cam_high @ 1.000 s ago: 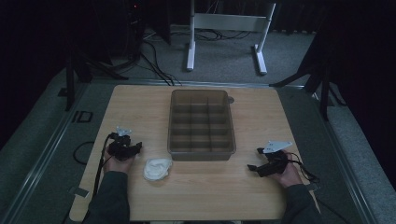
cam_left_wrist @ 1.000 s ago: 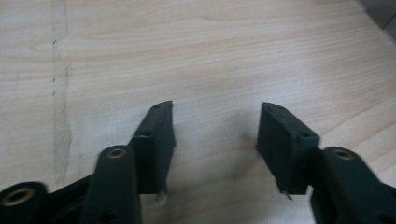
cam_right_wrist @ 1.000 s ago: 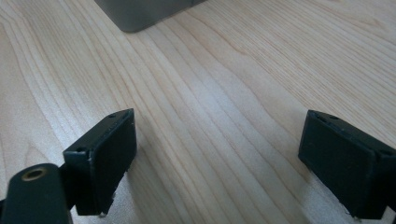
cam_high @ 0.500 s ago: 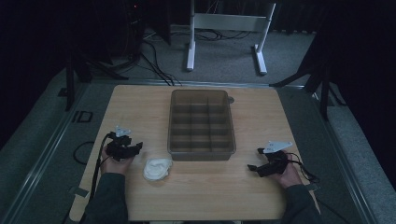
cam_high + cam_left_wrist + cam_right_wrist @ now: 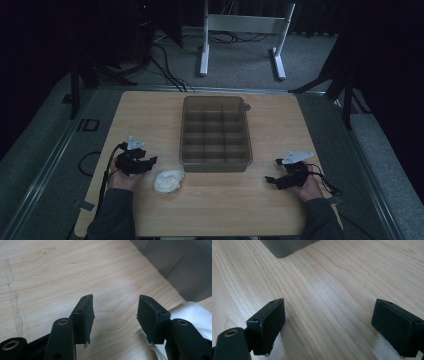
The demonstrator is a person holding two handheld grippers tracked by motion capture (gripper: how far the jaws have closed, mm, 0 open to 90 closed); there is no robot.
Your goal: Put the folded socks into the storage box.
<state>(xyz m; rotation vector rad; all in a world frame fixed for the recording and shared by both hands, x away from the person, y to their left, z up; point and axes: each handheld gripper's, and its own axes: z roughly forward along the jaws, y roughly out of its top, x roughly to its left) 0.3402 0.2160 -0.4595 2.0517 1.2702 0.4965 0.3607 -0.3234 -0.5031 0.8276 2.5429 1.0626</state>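
A grey divided bin [image 5: 216, 131] stands in the middle of the wooden table [image 5: 270, 205]. A crumpled white bag or cloth [image 5: 168, 180] lies near the bin's front left corner. My left gripper [image 5: 150, 163] rests low over the table just left of that white thing, open and empty; in the left gripper view the white thing [image 5: 192, 315] lies by the right jaw. My right gripper [image 5: 270, 179] sits on the table right of the bin's front corner, open wide with bare wood between its jaws. The bin's corner [image 5: 287, 246] is ahead of it.
A white metal stand [image 5: 240, 30] and cables lie on the floor beyond the table. Dark frame legs stand at both far sides. A strip of tape or scuff [image 5: 13, 305] marks the wood to the left of my left gripper.
Both grippers have stayed almost where they were; the left one sits slightly closer to the white thing. The bin and the white thing have not moved.
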